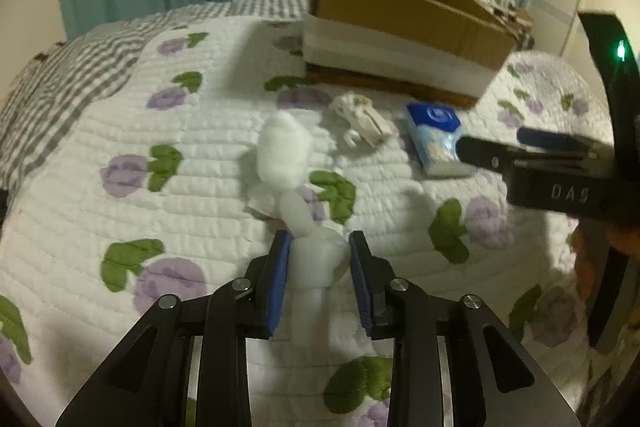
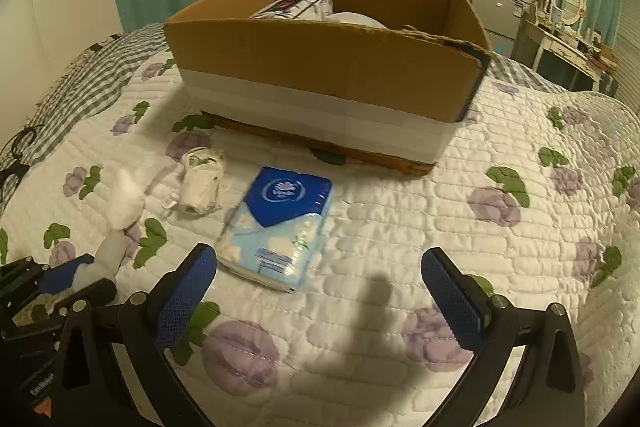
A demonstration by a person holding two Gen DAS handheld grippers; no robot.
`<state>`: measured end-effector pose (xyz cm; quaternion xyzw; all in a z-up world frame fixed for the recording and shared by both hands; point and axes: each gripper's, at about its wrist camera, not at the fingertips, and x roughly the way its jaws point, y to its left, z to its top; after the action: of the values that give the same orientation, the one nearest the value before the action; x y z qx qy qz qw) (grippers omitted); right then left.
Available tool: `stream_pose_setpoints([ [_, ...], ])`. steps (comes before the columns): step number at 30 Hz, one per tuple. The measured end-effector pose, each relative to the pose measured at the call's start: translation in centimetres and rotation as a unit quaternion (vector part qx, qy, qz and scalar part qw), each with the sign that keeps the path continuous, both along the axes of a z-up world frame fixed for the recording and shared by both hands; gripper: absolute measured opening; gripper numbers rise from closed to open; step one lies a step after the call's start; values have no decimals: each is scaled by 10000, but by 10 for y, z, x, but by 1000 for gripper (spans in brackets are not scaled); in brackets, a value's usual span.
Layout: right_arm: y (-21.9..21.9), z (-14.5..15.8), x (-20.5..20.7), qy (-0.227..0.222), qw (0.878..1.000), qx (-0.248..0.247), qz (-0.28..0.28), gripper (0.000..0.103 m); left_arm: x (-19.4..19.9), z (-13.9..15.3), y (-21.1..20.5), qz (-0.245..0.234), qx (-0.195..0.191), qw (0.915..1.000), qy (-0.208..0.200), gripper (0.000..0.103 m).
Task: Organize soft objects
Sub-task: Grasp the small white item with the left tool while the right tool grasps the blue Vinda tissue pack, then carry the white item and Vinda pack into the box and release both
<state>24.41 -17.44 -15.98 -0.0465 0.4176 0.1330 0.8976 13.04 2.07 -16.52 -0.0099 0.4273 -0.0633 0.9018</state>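
"das" in pale capitals on the black body of the right tool [image 1: 560, 151], seen in the left wrist view. on the blue tissue pack [image 2: 276, 227], a round white-ringed logo with a brand word inside, too blurred to read; more small print lower on its pale wrapper, also unreadable. white lettering on the black body of the left tool [image 2: 80, 277] at the lower left edge of the right wrist view, too small to make out.

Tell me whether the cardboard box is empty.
Not empty: the open-topped cardboard box holds a patterned package and something white.
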Motion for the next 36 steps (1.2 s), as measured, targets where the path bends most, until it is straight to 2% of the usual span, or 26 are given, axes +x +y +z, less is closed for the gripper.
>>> stream_pose_setpoints([
  [4, 12, -5, 5, 60, 9998, -34, 165, 103, 0, 8, 13, 200, -119, 9997, -110, 29],
  [8, 28, -17, 16, 252, 9989, -150, 371, 102, 12, 12, 24, 483, -19, 9986, -228, 29],
  [11, 35, -24, 20, 380, 9980, -225, 462, 89, 22, 10, 30, 659, 101, 9973, -319, 29],
  [12, 36, -27, 20, 421, 9976, -252, 487, 80, 24, 9, 32, 682, 106, 9971, -312, 29],
  [13, 37, -27, 21, 446, 9974, -242, 512, 72, 27, 8, 35, 727, 43, 9969, -291, 29],
  [14, 36, -27, 20, 449, 9974, -215, 528, 70, 27, 6, 38, 748, -18, 9968, -265, 29],
  [15, 36, -26, 20, 426, 9976, -190, 520, 64, 27, 5, 39, 746, -39, 9969, -243, 29],
  [26, 23, -2, -14, 174, 9983, 153, 532, 60, 11, 17, 27, 540, -19, 9982, -258, 29],
  [36, 5, 39, -57, -221, 9979, 376, 478, 58, -23, 51, 8, 355, -121, 9980, -510, 29],
])
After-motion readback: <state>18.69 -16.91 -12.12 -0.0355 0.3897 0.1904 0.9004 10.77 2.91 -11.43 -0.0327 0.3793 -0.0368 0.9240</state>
